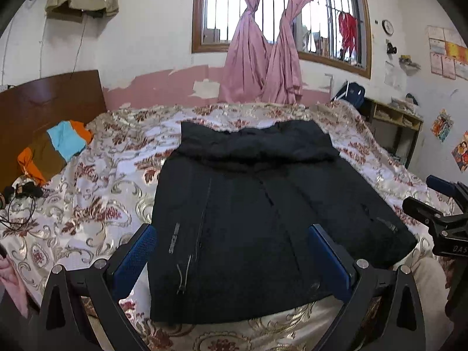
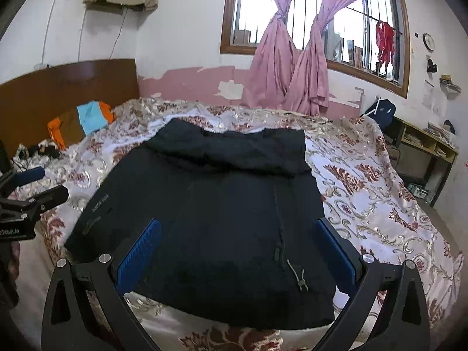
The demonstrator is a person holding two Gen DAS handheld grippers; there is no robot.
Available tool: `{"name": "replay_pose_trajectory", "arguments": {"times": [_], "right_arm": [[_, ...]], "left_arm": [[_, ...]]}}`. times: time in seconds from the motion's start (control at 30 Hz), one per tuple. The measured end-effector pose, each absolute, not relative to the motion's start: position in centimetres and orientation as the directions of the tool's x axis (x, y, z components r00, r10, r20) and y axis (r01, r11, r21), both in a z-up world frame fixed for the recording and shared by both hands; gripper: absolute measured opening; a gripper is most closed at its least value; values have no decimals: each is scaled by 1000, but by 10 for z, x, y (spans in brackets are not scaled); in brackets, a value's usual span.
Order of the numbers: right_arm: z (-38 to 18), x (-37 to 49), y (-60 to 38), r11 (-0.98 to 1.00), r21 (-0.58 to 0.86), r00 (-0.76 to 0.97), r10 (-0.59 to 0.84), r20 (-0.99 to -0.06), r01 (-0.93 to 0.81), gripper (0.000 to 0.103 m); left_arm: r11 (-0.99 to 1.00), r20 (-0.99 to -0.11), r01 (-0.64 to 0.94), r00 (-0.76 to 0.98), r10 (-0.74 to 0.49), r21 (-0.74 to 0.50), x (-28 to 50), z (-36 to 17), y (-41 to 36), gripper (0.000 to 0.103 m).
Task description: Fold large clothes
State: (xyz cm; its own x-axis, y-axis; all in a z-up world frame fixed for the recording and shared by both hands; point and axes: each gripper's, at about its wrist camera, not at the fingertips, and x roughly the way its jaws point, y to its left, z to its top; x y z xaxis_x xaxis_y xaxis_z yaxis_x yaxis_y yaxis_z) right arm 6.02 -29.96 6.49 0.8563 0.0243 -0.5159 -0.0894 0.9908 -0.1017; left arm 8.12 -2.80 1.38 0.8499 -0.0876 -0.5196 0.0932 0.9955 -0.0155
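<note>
Padded black jacket (image 1: 263,222) lies rectangular on glossy floral bedspread (image 1: 102,193); both grippers' fingers apart

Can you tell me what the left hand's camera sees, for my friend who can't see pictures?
A big black jacket lies spread flat on a bed with a flowery bedspread. The left gripper hovers open above its near edge, holding nothing. Pink curtains hang at the window behind.
</note>
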Motion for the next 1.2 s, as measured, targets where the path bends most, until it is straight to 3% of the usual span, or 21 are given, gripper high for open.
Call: {"name": "replay_pose_trajectory", "arguments": {"times": [0.43,0.57,0.77,1.0,1.2], "right_arm": [[36,67,-304,987,-105,791,34,-612,-124,101],[21,70,-300,974,-138,739,40,-672,-178,101],[-12,67,-293,927,-225,609,5,-793,-300,101],[-35,73,-283,890,-327,536,-116,-837,-318,101],[-47,81,-270,855,-393,506,-187,-842,-338,101]], "left_arm": [[997,-632,79,771,-77,-25,91,-24,-15,103],[988,-702,156,702,-123,-16,92,-39,-14,103],[963,-782,258,614,-105,73,84,-64,-26,103],[929,-859,333,511,-30,165,91,-94,-44,103],[918,-871,325,490,43,228,94,-112,-50,103]]}}
